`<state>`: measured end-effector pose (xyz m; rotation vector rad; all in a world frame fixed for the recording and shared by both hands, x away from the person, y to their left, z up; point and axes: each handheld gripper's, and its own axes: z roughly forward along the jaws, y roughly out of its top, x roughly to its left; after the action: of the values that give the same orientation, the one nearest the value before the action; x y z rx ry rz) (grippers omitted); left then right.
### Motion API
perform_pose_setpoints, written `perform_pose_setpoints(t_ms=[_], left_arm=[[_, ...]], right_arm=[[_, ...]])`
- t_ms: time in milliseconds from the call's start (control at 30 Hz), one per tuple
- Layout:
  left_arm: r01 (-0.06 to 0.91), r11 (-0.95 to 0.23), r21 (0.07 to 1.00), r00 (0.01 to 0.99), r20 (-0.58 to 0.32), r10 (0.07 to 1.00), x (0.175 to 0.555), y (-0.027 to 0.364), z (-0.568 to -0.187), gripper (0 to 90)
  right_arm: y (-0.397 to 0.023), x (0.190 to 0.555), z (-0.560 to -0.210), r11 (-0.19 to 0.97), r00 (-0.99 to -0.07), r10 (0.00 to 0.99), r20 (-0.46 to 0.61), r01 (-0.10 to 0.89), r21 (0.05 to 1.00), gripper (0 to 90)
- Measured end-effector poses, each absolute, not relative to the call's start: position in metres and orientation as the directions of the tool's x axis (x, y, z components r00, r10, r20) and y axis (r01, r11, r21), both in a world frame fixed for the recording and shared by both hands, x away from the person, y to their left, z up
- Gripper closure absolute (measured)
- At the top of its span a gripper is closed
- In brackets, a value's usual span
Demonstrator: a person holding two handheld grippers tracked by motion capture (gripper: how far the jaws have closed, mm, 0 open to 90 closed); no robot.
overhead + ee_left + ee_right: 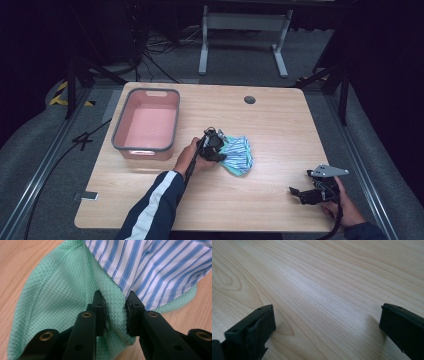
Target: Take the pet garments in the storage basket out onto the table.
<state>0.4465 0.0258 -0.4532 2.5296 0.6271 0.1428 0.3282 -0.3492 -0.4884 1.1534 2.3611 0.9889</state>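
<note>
Left hand-held gripper (115,312) clamped on a raised fold of green waffle-weave cloth (62,302), jaws pinching it from both sides. Blue-and-white striped cloth (155,267) lying over the green one, touching it. Both cloths bunched together near the middle of the wooden surface (280,125), just right of the pink basin with grey rim (146,123). Right hand-held gripper (301,193) near the front right edge, well apart from the cloths, jaws spread wide over bare wood, holding nothing.
</note>
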Motion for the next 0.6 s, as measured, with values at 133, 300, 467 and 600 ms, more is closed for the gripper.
perform_pose_setpoints(t_ms=[133, 300, 467, 600], left_arm=[[0.395, -0.760, 0.517, 0.885, 0.010, 0.466, 0.445, 0.026, -0.447, 76.8], [0.378, -0.743, 0.552, 0.883, 0.026, 0.468, 0.445, 0.032, -0.430, 77.2], [0.358, -0.731, 0.581, 0.877, 0.059, 0.477, 0.443, 0.040, -0.409, 77.5], [0.353, -0.724, 0.593, 0.873, 0.070, 0.483, 0.443, 0.046, -0.398, 77.7]], right_arm=[[-0.349, 0.328, -0.488, 0.431, -0.618, 0.786, 0.006, 0.555, 0.711, 0.7], [-0.349, 0.328, -0.488, 0.430, -0.618, 0.786, 0.007, 0.556, 0.711, 0.7], [-0.349, 0.328, -0.488, 0.430, -0.618, 0.786, 0.007, 0.556, 0.711, 0.7], [-0.349, 0.328, -0.488, 0.431, -0.618, 0.786, 0.007, 0.556, 0.711, 0.7]])
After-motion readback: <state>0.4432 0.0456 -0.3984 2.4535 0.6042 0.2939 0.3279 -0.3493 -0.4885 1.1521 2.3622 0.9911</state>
